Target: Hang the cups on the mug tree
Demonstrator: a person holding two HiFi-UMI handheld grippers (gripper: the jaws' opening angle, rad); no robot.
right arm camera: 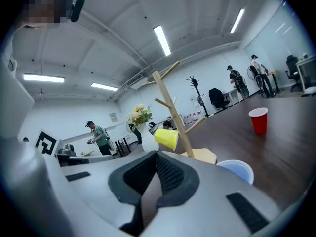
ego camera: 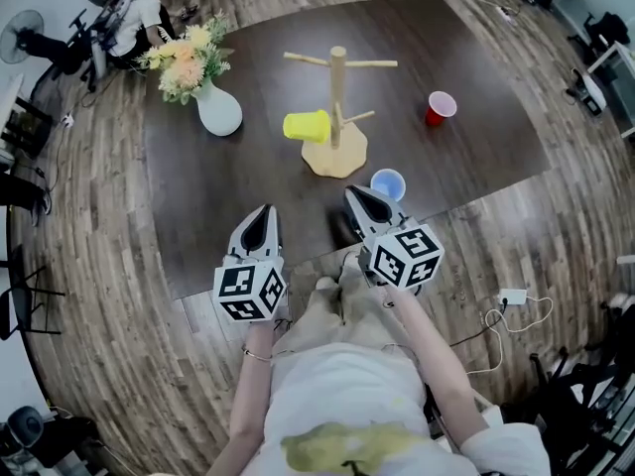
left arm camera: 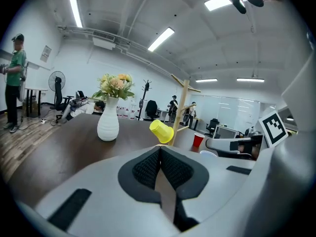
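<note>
Jaws of the left gripper [ego camera: 261, 212] and the right gripper [ego camera: 361, 195] are seen pressed together, with nothing held. The step is judged to lie between cups. The yellow cup [ego camera: 307, 126] is already hung on the mug tree [ego camera: 338, 87], its long axis near level, pointing away from the trunk. The blue cup [ego camera: 388, 183], upright just beside the right gripper, is probably next: opened jaws and a sideways tip would be needed. The red cup [ego camera: 441, 106] is left upright, well apart.

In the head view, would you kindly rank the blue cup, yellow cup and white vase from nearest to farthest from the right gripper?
1. Blue cup, just right of the right gripper.
2. Yellow cup, on the mug tree, centre.
3. White vase, far left.
</note>
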